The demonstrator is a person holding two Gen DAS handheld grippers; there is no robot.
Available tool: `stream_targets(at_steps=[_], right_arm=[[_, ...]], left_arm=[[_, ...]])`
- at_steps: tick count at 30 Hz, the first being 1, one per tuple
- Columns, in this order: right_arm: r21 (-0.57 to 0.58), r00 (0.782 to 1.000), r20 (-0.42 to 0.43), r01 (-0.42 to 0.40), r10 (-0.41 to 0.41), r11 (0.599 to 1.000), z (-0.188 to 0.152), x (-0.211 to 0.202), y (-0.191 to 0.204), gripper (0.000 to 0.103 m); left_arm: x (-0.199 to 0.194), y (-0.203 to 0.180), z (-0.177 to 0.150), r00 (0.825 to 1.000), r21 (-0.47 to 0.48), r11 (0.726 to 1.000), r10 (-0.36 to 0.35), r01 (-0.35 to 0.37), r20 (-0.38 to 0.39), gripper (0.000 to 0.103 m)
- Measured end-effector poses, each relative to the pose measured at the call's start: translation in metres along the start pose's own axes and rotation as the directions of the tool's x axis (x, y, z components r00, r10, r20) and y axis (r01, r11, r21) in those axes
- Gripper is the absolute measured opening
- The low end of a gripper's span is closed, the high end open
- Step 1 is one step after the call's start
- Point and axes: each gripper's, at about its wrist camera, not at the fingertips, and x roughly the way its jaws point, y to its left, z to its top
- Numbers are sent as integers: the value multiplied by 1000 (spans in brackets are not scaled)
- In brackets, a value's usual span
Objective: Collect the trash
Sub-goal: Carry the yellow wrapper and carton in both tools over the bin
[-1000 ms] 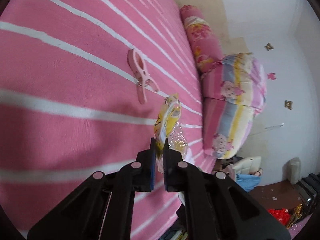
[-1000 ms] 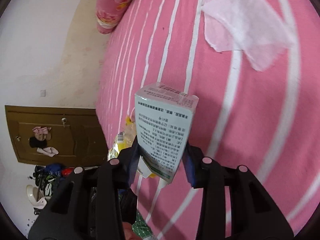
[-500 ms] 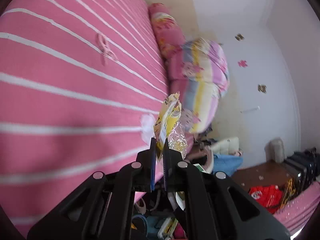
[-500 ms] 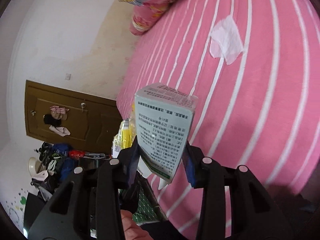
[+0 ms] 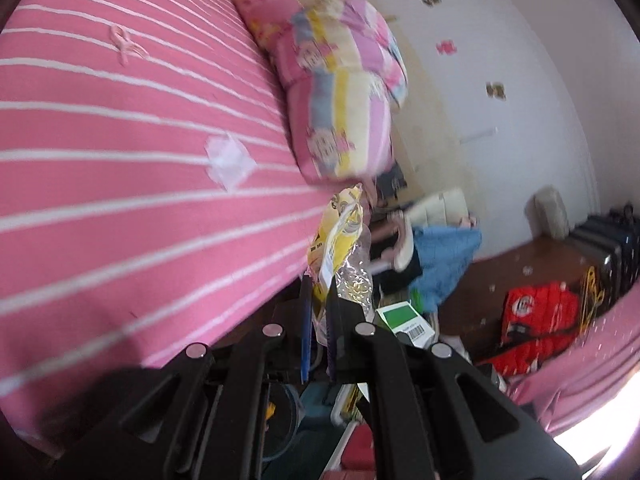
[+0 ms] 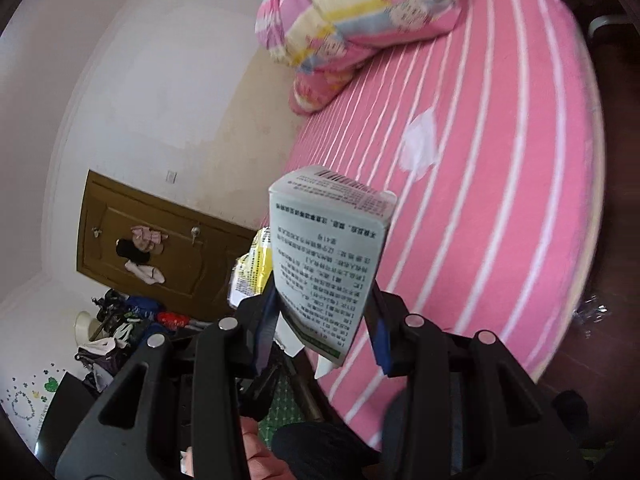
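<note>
Holding: your left gripper (image 5: pixel 316 320) pinches the yellow wrapper (image 5: pixel 340 240); your right gripper (image 6: pixel 324 320) clamps the printed carton (image 6: pixel 328 256), long axis upright.
Remaining trash: white tissue (image 5: pixel 229 160) on the bed (image 5: pixel 120 200), ten o'clock from your left gripper, one o'clock from your right.

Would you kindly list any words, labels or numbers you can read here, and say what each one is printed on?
Nothing reads with certainty.
Box held by the right gripper: Chinese print and a barcode, too small to read.
Yellow wrapper held by the left gripper: print too blurred.
Green and white card: barcode only.
Red bag: logo blurred.
</note>
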Motion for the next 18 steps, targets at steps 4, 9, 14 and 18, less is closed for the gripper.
stream_targets(at_steps=[4,9,14,18], right_arm=[[45,998,57,14,-16,999,-1,-46,-28,41],[106,988,135,63,-77,992,-3,-107,-70,41],[171,973,184,105,-136,980,1,-153,-111,41],[224,960,209,137,-185,965,-1,-183,-146,41]], left_arm=[[32,-22,-29,997,44,999,2,1,-78,6],[78,-44,-68,982,109,994,18,2,-186,6],[128,-52,-108,953,156,988,52,-5,-297,6],[167,-52,-145,915,197,980,98,-21,-390,6]])
